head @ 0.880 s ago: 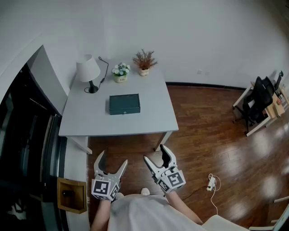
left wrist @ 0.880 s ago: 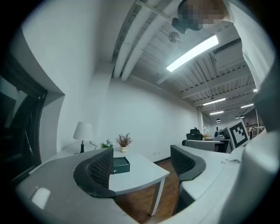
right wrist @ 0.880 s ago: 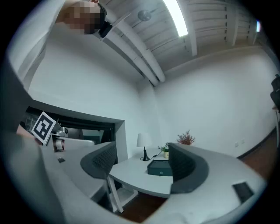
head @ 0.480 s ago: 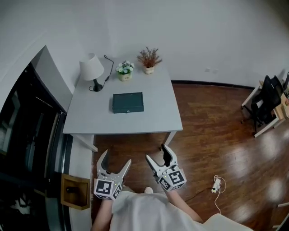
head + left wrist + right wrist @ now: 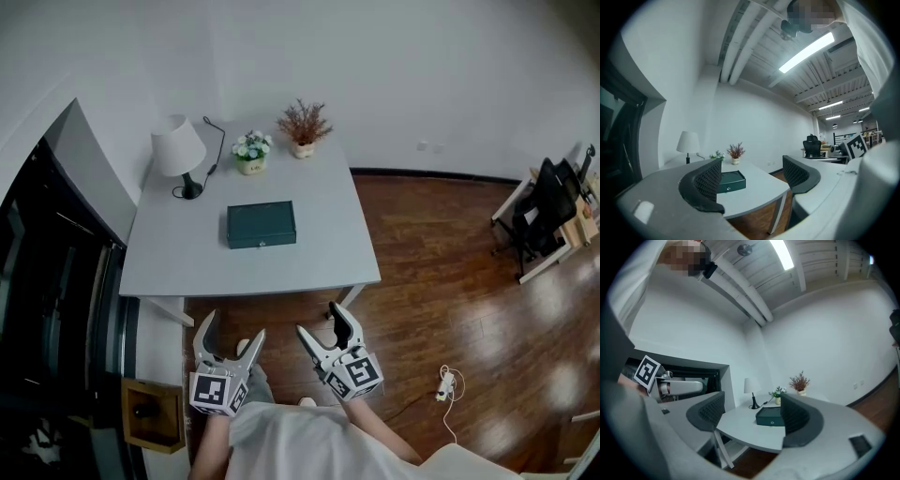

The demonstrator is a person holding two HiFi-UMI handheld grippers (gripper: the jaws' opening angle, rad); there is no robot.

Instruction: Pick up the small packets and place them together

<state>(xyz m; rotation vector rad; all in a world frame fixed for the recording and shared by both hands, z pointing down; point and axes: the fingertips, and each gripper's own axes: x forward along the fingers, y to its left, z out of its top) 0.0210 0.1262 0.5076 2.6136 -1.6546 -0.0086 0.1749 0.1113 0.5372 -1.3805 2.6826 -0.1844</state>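
Observation:
No small packets show in any view. A dark green box (image 5: 261, 224) lies shut in the middle of the grey table (image 5: 309, 262); it also shows as the green box (image 5: 731, 180) and the green box (image 5: 769, 416) in the gripper views. My left gripper (image 5: 229, 336) and right gripper (image 5: 319, 321) hang side by side over the wooden floor, short of the table's near edge. Both stand open with nothing between their jaws. In the gripper views the left gripper (image 5: 752, 180) and the right gripper (image 5: 752, 416) point toward the table.
At the table's far edge stand a white lamp (image 5: 180, 150), a small flower pot (image 5: 249, 151) and a pot of dried plants (image 5: 302, 125). A dark window wall runs along the left. A wooden stool (image 5: 150, 412) sits at lower left, a power strip (image 5: 443, 383) on the floor, an office chair (image 5: 548, 202) far right.
The head view has shifted a little, so the table sits slightly nearer and to the left. Both grippers stay open in about the same place before the person.

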